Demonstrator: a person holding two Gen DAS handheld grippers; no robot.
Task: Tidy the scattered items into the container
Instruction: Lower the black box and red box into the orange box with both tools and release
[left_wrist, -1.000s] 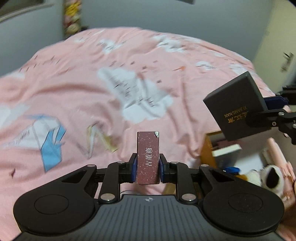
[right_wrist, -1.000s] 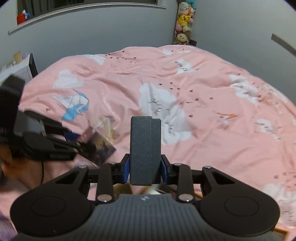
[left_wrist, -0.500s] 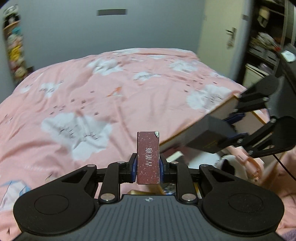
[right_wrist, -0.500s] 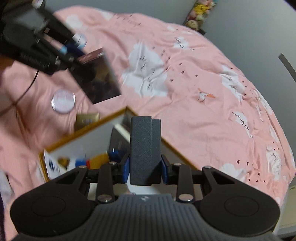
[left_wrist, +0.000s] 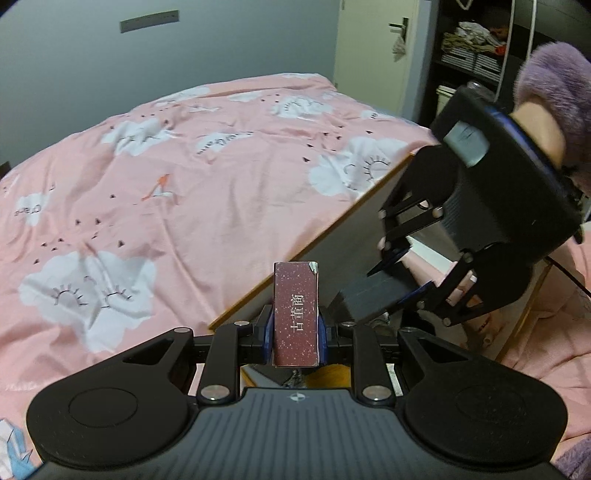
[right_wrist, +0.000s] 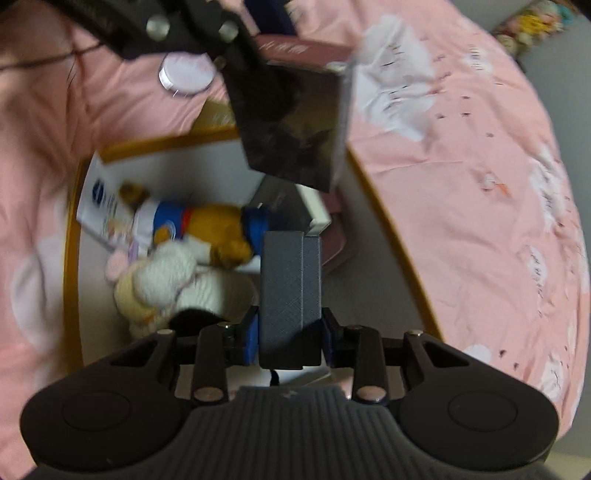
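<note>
My left gripper (left_wrist: 294, 330) is shut on a maroon box (left_wrist: 295, 310) with white characters, held upright over the near corner of the container (left_wrist: 314, 242). That container is a white box with an orange rim lying on the pink bed. My right gripper (right_wrist: 290, 334) is shut on a dark grey textured box (right_wrist: 290, 295) and points steeply down into the container (right_wrist: 72, 236). In the left wrist view the grey box (left_wrist: 373, 295) hangs low inside the container walls. In the right wrist view the maroon box (right_wrist: 295, 122) hovers above the container's far edge.
Inside the container lie a brown plush toy (right_wrist: 218, 229), a white plush toy (right_wrist: 162, 284), a white tube (right_wrist: 107, 210) and a white box (right_wrist: 314, 206). A round tin (right_wrist: 186, 75) and a gold item (right_wrist: 214, 114) rest on the quilt beyond it. A person's hand (left_wrist: 543, 129) grips the right gripper.
Both grippers swung from over the open quilt to the container. The right one tipped downward and lowered its grey box into the container, while the left one carried the maroon box to the container's edge.
</note>
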